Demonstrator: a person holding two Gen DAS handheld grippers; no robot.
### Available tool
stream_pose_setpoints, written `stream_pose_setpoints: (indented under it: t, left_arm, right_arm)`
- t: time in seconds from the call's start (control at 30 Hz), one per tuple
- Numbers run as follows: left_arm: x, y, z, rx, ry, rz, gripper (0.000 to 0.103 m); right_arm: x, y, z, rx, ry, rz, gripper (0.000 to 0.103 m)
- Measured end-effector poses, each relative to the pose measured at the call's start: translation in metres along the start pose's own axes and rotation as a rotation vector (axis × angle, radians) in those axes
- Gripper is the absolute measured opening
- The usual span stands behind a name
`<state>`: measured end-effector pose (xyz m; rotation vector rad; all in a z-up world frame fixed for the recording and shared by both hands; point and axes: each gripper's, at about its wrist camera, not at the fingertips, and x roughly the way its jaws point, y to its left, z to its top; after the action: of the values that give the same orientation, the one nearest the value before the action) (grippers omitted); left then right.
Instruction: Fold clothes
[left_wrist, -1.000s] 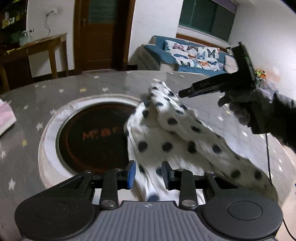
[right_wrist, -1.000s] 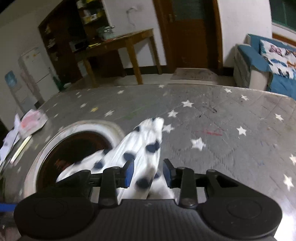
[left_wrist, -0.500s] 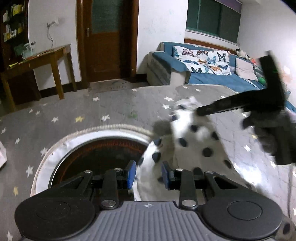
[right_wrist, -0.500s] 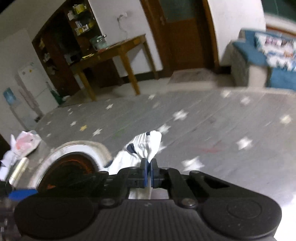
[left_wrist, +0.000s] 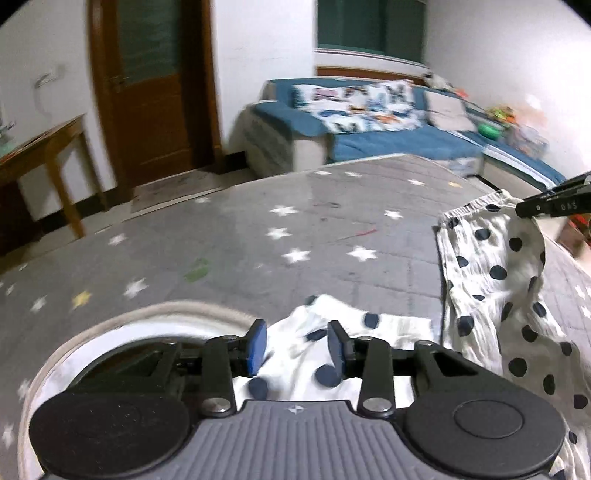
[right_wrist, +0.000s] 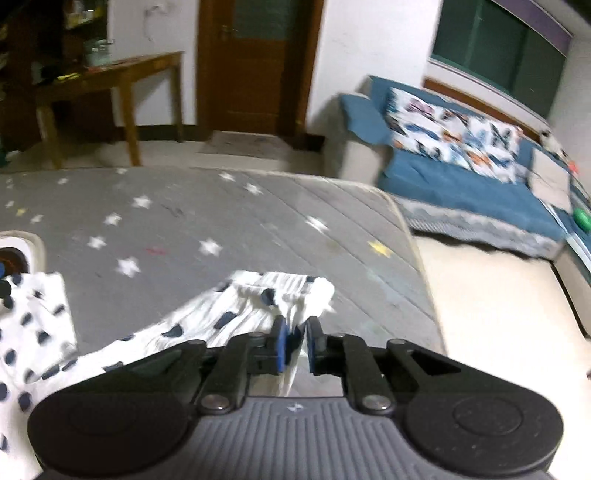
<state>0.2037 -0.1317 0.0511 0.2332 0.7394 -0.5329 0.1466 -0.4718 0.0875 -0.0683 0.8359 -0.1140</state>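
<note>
A white garment with dark polka dots (left_wrist: 491, 273) lies on the grey star-print table cover (left_wrist: 258, 240). In the left wrist view my left gripper (left_wrist: 295, 347) is open, low over one end of the cloth, which shows between its blue pads. My right gripper (left_wrist: 532, 207) comes in from the right edge and holds the elastic hem up off the table. In the right wrist view the right gripper (right_wrist: 294, 343) is shut on the garment (right_wrist: 255, 306) at its hem, and the rest of the cloth trails left.
A round dark inset with a pale rim (left_wrist: 122, 328) sits in the table under my left gripper. The table's right edge (right_wrist: 417, 258) drops to the floor close to my right gripper. A blue sofa (right_wrist: 461, 184), a wooden desk (right_wrist: 110, 81) and a door stand beyond.
My right gripper has shut on the garment's hem and pulled it right, toward the table edge, stretching the cloth out. My left gripper stays open over the other end.
</note>
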Motion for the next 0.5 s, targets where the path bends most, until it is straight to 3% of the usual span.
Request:
stream_pose_setpoints:
  t: [0.1, 0.23, 0.33, 0.4, 0.5]
  left_arm:
    - [0.019, -0.011, 0.004, 0.05, 0.018, -0.018, 0.047]
    - [0.037, -0.02, 0.004, 0.091, 0.042, -0.033, 0.045]
    - [0.044, -0.024, 0.003, 0.111, 0.051, -0.045, 0.031]
    - [0.045, -0.026, 0.004, 0.128, 0.046, -0.038, 0.006]
    - [0.046, -0.023, 0.007, 0.116, 0.033, 0.009, 0.002]
  right_arm:
    - [-0.003, -0.005, -0.011, 0.016, -0.005, 0.003, 0.02]
    - [0.0, 0.003, -0.017, 0.008, 0.004, 0.07, 0.024]
    - [0.008, 0.013, -0.019, -0.014, 0.019, 0.124, 0.025]
    - [0.016, 0.021, -0.017, -0.025, 0.029, 0.142, 0.025]
    - [0.033, 0.031, -0.014, -0.04, 0.046, 0.153, 0.027]
